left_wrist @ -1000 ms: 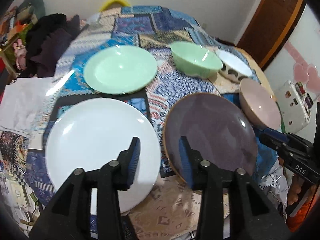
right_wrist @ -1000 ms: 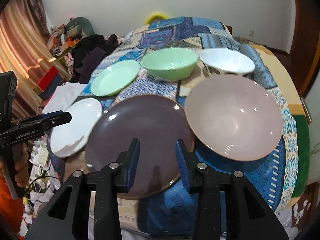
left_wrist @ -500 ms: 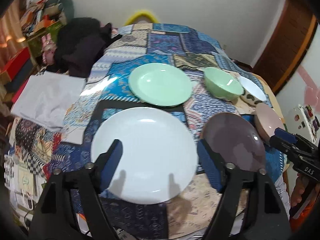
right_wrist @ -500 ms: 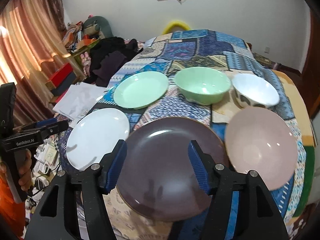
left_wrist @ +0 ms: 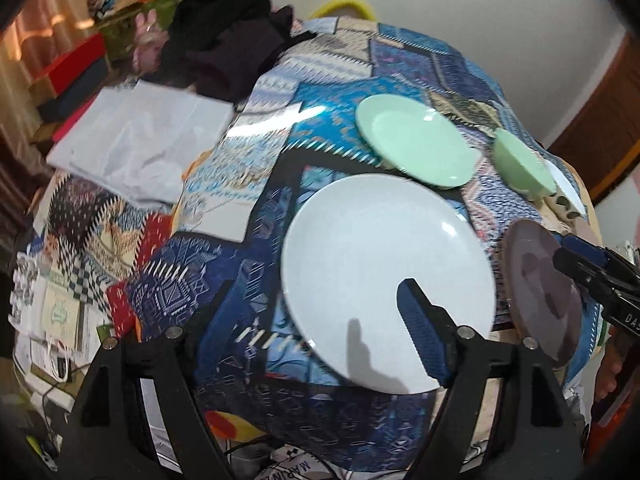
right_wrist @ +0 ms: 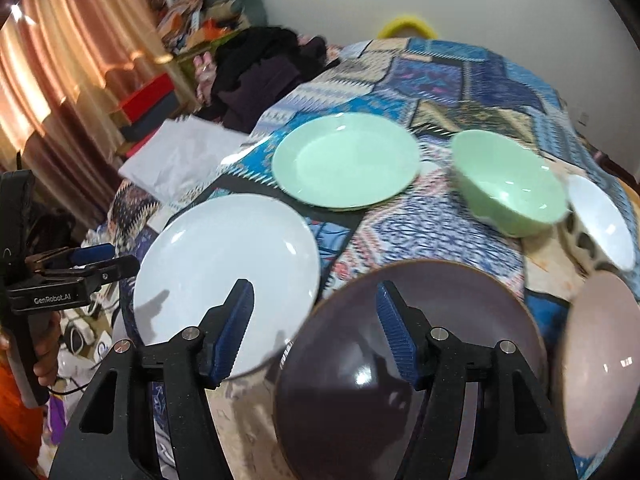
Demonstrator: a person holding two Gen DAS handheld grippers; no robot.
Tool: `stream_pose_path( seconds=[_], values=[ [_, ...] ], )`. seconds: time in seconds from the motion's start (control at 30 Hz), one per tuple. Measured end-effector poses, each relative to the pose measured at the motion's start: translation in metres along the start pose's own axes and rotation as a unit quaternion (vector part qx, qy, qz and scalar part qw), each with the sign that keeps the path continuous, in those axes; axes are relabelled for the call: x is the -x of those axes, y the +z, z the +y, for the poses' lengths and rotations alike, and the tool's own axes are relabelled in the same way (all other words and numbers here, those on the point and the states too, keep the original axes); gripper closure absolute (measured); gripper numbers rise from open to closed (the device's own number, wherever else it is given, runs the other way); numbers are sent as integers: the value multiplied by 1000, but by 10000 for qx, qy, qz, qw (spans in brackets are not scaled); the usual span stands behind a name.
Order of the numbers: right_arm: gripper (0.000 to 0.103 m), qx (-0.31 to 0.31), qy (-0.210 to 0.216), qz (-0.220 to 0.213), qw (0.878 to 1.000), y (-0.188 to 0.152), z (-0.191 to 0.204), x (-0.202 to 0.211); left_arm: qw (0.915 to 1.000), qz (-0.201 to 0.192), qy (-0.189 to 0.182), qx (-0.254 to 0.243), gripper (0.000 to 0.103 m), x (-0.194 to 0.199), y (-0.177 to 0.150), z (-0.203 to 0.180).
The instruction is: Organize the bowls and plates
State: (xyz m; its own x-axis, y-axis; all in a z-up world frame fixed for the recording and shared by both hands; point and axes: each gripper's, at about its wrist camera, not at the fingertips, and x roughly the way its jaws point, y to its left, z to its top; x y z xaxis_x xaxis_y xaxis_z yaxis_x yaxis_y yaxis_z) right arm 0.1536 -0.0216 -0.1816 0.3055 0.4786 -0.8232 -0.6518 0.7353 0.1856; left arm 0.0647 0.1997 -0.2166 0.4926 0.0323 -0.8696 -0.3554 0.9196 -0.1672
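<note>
Change: both grippers now spread wider, empty, shifted left | left gripper [left_wrist: 320, 320] over round white plate [left_wrist: 384, 264] | right gripper [right_wrist: 314, 320] between it and dark purple plate [right_wrist: 408, 364] | implication: plate pickup likely next.

Home bedroom — quilted bed [right_wrist: 460, 76], curtains [right_wrist: 68, 80]

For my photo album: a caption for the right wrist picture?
Open hand-held gripper above a white plate and a dark plate on a patchwork tablecloth.

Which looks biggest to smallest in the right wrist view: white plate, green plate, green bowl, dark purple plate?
1. dark purple plate, though nearest the camera
2. white plate
3. green plate, farther off, so its true size against the white one is unsure
4. green bowl
</note>
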Motion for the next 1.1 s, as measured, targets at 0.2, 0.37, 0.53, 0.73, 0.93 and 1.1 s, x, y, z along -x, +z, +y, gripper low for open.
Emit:
stream_pose_path(
  seconds=[0.2,0.37,0.53,0.73,0.93,1.1],
  values=[
    [44,205,27,421,9989,9,2,-32,9995,262,-116,110,23,-19,-4,14],
    [62,278,64,745,9968,15,-1,-51,9994,279,-182,-14,31,-23,-7,14],
    [72,317,92,955,9949,19,0,-64,9988,335,-343,-98,51,-25,-7,13],
    [80,356,127,1109,9931,17,4,-73,9980,418,-448,-130,71,-32,-8,12],
    [80,93,252,1142,9931,17,0,-72,9973,462,-577,24,75,-36,-9,14],
    [80,158,361,1172,9923,13,15,-72,9979,442,-465,76,76,-36,-5,20]
  ],
)
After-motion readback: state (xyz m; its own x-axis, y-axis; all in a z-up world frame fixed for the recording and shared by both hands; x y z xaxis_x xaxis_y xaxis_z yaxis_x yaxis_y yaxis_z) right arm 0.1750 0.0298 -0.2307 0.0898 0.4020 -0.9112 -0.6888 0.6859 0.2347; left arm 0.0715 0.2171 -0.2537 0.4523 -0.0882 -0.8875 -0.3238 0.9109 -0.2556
